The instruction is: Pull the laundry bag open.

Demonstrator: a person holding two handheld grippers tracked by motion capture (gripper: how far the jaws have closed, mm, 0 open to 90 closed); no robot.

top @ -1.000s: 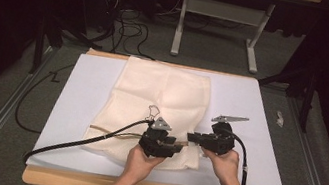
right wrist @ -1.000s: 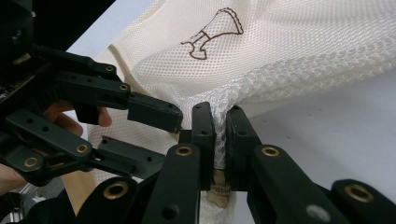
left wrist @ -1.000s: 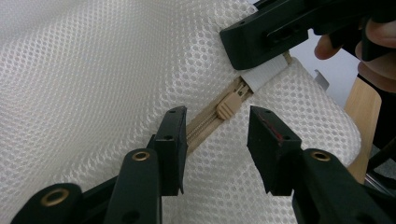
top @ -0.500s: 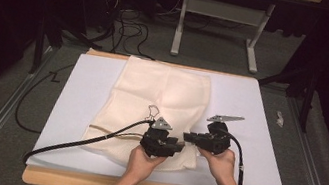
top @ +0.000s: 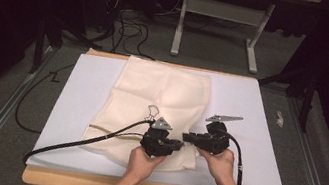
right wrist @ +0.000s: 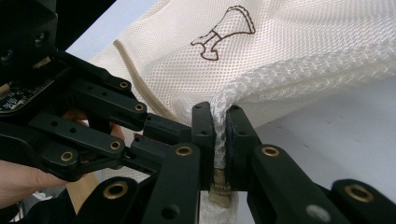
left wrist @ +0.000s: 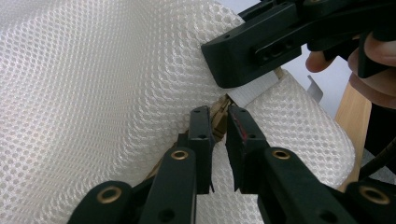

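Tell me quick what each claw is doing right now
Left claw: shut on the tan zipper of the mesh bag.
Right claw: shut on a bunched edge of the mesh bag, near its tan trim.

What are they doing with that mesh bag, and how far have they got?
Done: the cream mesh bag lies spread flat on the white table mat. In hand: both grippers pinch its near edge close together, the right gripper shut on a bunched fold of mesh, the left gripper closing around the tan zipper strip. Left, probably: drawing the zipper along; which way, I cannot tell.
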